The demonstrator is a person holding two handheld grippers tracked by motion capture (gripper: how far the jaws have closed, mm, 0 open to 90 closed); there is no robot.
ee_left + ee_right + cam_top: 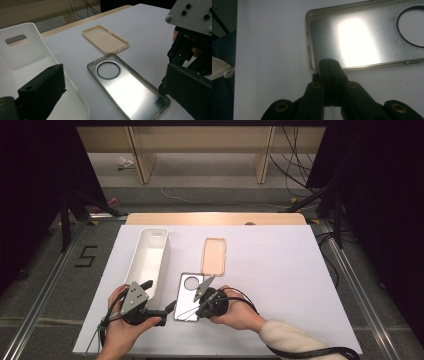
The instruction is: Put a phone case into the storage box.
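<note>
A silver phone case point(186, 302) with a round camera hole lies open side up on the white table, near its front edge. My right gripper point(199, 311) is shut, its joined tips point(329, 65) lying over the case's rim point(342, 40) near a corner; whether they pinch the rim I cannot tell. My left gripper point(161, 295) is open, with its jaws spread wide on either side of the case point(125, 87) and one jaw over the white tray point(25, 52). A beige phone case point(214, 256) lies farther back, also open side up point(106, 40).
The long white tray point(165, 257) stands left of the cases and holds nothing visible. The white tabletop point(280, 280) stretches bare to the right. Beyond the far edge are a wooden strip, cables and dark stands on the floor.
</note>
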